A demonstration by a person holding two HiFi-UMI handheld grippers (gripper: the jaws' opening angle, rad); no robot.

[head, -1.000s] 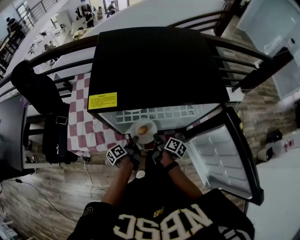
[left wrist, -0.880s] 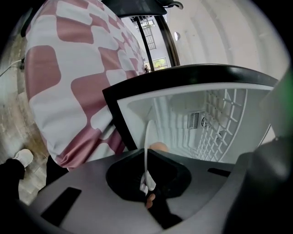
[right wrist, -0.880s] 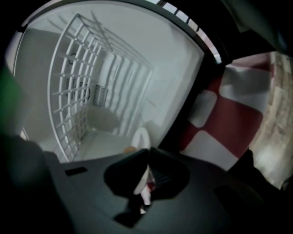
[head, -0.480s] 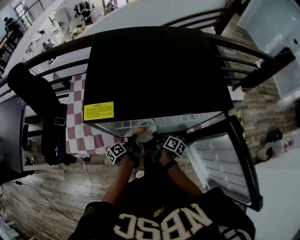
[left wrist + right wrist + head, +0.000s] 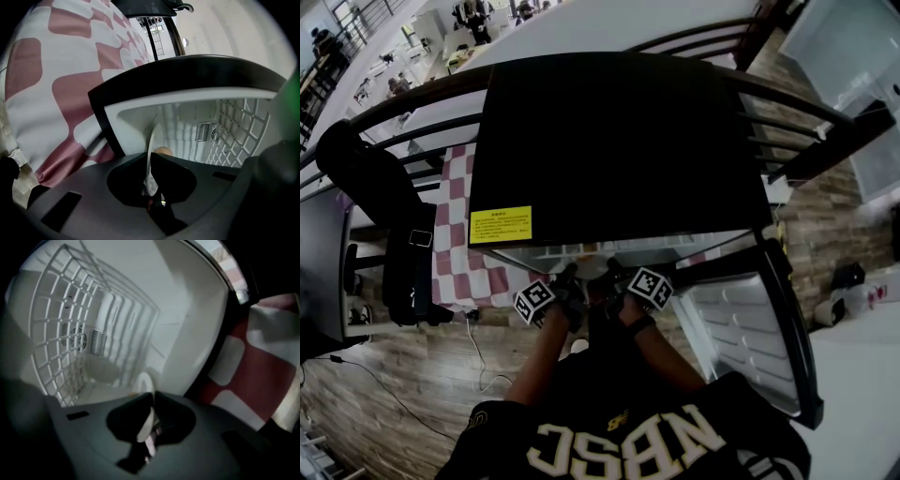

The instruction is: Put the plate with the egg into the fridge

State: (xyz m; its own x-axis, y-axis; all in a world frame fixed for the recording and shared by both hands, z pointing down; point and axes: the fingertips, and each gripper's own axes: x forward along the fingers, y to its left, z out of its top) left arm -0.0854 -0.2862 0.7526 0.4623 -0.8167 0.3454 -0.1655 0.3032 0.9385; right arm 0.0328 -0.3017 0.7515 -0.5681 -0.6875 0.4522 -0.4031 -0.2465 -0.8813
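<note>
The left gripper had its fingers pinched shut on the plate's left rim, and the right gripper was closed the same way on the right rim. The plate, with the egg lying loose on it, hung just inside the mouth of the fridge. It was apparently under the wire shelf and not yet set down. Each hold was only a thin bite on the edge, so the plate could slip or twist if the two pulled apart or one dipped. Any tilt would likely send the egg off. Rising while going farther in could knock the egg against the wire shelf, and letting go before the plate rested would drop it
</note>
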